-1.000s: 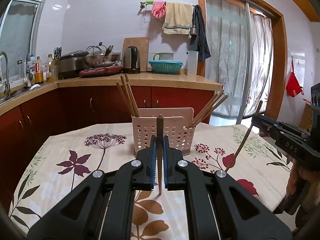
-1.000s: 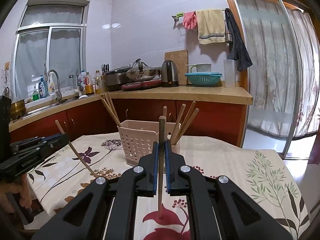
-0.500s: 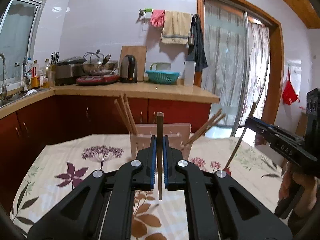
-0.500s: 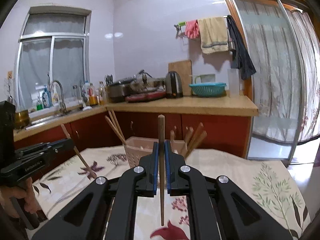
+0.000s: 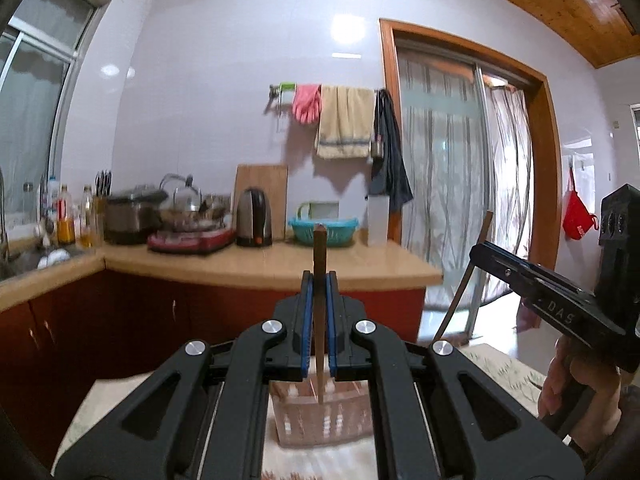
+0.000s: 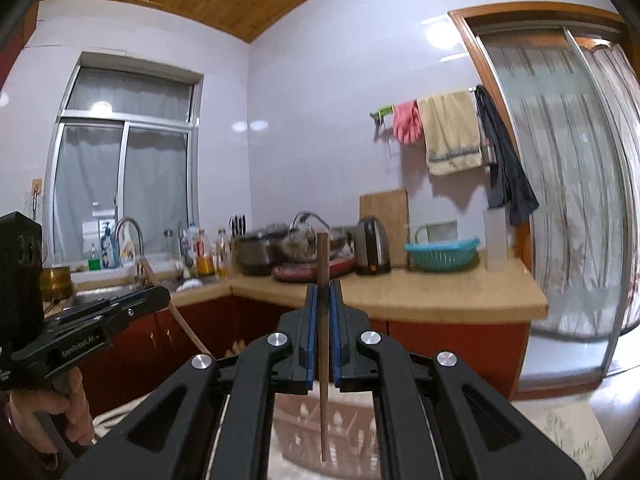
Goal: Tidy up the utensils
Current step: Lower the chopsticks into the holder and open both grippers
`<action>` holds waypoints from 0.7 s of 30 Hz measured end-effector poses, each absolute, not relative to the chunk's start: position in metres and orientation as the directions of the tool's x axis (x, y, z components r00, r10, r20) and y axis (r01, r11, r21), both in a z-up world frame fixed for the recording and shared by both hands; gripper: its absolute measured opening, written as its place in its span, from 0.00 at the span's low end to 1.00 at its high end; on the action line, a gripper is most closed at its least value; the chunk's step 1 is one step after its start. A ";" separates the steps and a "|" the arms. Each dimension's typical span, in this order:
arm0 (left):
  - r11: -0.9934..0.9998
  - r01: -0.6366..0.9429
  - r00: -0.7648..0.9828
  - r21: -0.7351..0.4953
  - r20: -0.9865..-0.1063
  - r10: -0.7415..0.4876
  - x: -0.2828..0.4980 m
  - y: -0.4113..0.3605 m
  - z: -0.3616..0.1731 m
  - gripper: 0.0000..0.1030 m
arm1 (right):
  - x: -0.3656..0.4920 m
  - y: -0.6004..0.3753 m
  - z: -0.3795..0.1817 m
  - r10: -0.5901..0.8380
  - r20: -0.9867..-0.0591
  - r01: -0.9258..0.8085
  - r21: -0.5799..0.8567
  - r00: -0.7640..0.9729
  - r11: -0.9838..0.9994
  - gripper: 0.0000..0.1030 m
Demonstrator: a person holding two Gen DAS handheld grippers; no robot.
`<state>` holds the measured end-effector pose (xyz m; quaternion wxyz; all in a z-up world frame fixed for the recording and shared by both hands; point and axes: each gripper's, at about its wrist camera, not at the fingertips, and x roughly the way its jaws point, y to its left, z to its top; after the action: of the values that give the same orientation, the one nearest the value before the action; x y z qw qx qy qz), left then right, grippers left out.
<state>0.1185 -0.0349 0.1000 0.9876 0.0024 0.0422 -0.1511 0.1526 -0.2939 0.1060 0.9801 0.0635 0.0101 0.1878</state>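
Observation:
My left gripper [image 5: 319, 280] is shut on a brown wooden chopstick [image 5: 319, 252], held upright, its lower tip above the pink perforated utensil basket [image 5: 320, 420]. My right gripper [image 6: 323, 292] is shut on another chopstick [image 6: 323, 264], upright, its tip over the same basket [image 6: 340, 436]. The right gripper also shows at the right of the left wrist view [image 5: 476, 250] with its chopstick [image 5: 468, 272]. The left gripper shows at the left of the right wrist view [image 6: 160, 296] with its chopstick [image 6: 176, 312]. The basket is mostly hidden behind the gripper bodies.
The basket stands on a table with a floral cloth [image 5: 500, 372]. Behind is a kitchen counter [image 5: 280, 264] with a kettle [image 5: 254, 216], a teal colander [image 5: 323, 229], pots and bottles. A sliding glass door [image 5: 452, 184] is at the right.
Both grippers have risen and tilted upward with their chopsticks. The basket and table have dropped to the bottom of both views; the chopstick tips now hang over the basket.

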 end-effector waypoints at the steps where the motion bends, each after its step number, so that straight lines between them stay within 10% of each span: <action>1: 0.956 0.294 0.953 -0.004 -0.070 -0.294 0.125 -0.036 0.103 0.06 | 0.159 -0.294 0.109 0.364 0.018 -0.363 0.124 0.931 0.923 0.07; 21: 0.970 0.241 0.957 -0.036 -0.156 -0.244 0.212 -0.041 0.037 0.06 | 0.234 -0.281 0.046 0.296 -0.062 -0.291 0.085 0.953 0.953 0.07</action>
<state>0.2116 -0.0413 0.0370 0.9892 -0.0083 0.0801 -0.1227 0.2341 -0.2807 0.0460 0.9875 0.0375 0.0371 0.1486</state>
